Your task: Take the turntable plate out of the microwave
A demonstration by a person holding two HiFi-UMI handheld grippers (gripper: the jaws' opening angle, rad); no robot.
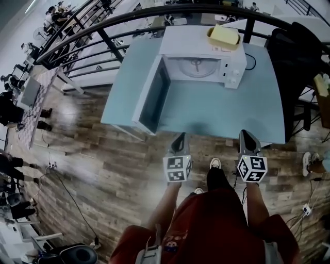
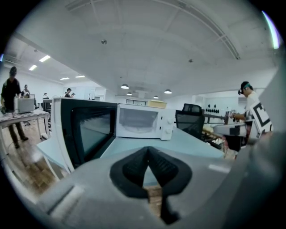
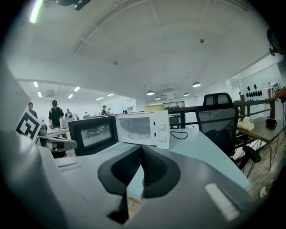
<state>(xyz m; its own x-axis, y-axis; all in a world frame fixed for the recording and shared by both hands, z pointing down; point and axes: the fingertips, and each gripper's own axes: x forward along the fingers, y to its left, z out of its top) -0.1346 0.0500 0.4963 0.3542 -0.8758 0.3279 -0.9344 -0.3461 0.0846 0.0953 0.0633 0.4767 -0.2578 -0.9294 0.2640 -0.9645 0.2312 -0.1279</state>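
Ahead of left gripper [image 1: 179, 138], ahead-left of right gripper [image 1: 248, 135]: plate [image 1: 196, 68] flat inside microwave [image 1: 185, 38]; well apart. Both pressed together, empty.

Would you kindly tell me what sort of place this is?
Probably an open-plan office or lab, on a raised level: a microwave stands on a blue table beside a curved railing, with people at desks below and a chair nearby.
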